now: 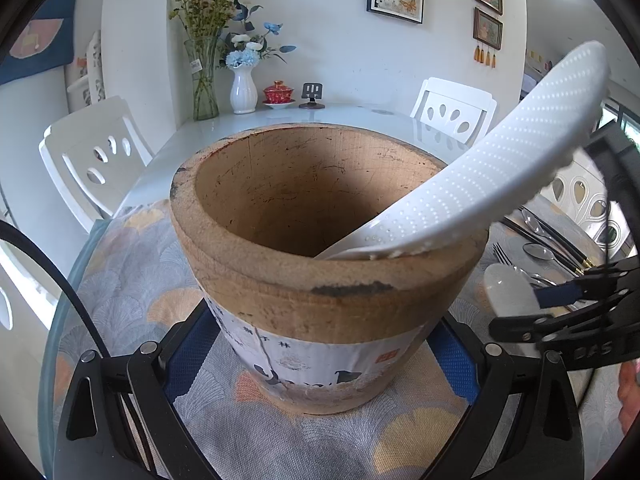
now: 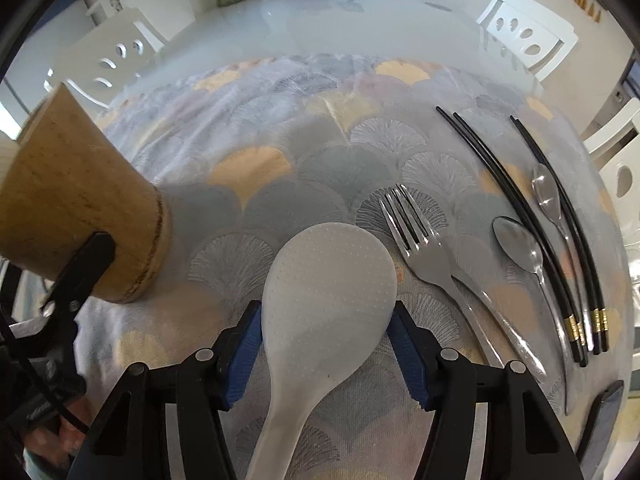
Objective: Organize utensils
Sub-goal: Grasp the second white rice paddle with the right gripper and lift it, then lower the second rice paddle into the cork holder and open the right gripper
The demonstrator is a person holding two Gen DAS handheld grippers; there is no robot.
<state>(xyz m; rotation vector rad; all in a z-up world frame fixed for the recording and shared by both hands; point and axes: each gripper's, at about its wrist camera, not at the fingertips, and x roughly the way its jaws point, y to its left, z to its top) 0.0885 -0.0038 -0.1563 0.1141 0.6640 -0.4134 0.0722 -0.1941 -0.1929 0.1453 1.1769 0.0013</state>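
Left tongs (image 1: 322, 316) are seen closed around the lower wall of the wooden holder (image 1: 320, 288), a blue pad set against each side, so the holder is steadied upright on the patterned cloth (image 2: 280, 140). One white rice paddle (image 1: 500, 152) is already stood inside the holder, its head leaned out over the rim on the side nearer the right tongs (image 2: 324, 308).

The right tongs are pointed steeply down at the cloth and are held about half open. A second, translucent paddle (image 2: 328, 280) lies flat between their pads. Each pad appears to be pressed against an edge of the broad head, though how firm the contact is cannot be fully made out. The handle runs back beneath the tongs, towards the camera.

Just to the right of the right tongs a fork (image 2: 416, 240) is laid, and further right lie two spoons (image 2: 516, 244) and black chopsticks (image 2: 575, 326). None of these is touched. The holder stands off to the left of the right tongs.

The step in hand is judged to be the pick-up of the second paddle, with most utensils not yet sorted. A secure grip on the slick, rounded head is called for next. The paddle must then be lifted clear, carried left and tipped handle-down into the holder beside the first one. A slip from the pads is a risk.
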